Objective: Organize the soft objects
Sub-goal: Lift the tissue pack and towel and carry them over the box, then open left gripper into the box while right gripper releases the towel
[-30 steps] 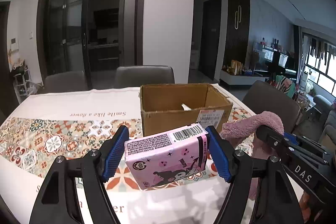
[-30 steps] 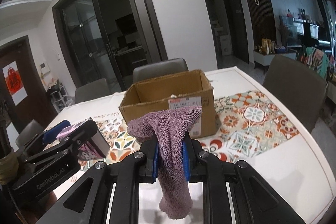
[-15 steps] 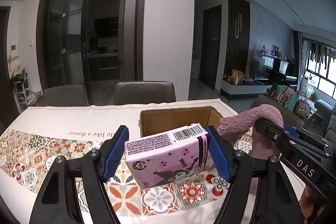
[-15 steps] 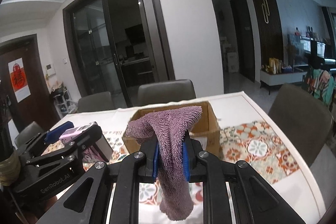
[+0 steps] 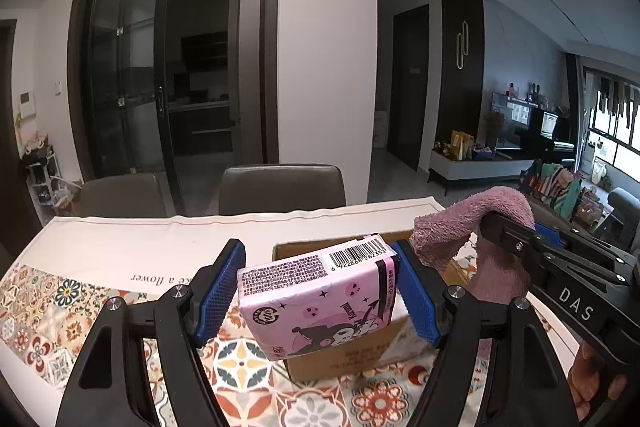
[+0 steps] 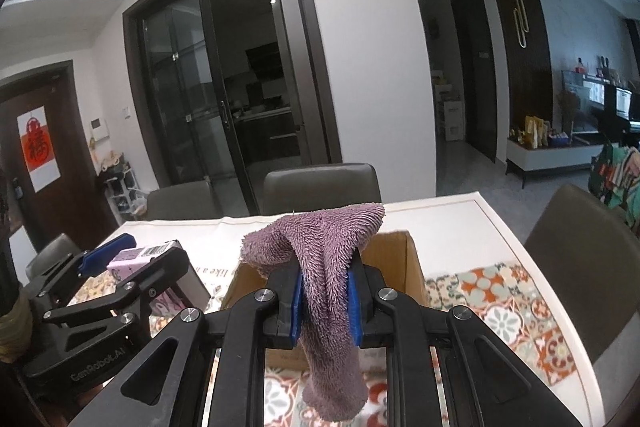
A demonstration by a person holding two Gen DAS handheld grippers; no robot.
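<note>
Pink plastic wrap on the tissue pack, and it's clamped crossways in the left gripper, so its long axis runs from one blue pad to the other. Barcode end faces up and away, cartoon face tilts toward the camera. The jaws are pressing on both short ends, held up above the near edge of the cardboard box.

Right gripper has its jaws nearly closed on a fuzzy mauve cloth. That one hangs lengthwise up and down: the top flops over forward and out to both sides above the pads, the tail dangles straight down below them. It's in the air over the box too, roughly above the near wall.

Hard to see much of the box itself. From the left side the pack covers most of the opening, and from the right side the cloth and the jaws block the middle, so I can't tell what's inside. Bottom of the cloth tail is a bit blurry.

Box sits on the patterned cloth of the counter, with bare white cloth behind it up to the far edge, where two grey chairs are pushed in. Another chair stands at the right edge. The two grippers sit close side by side.
</note>
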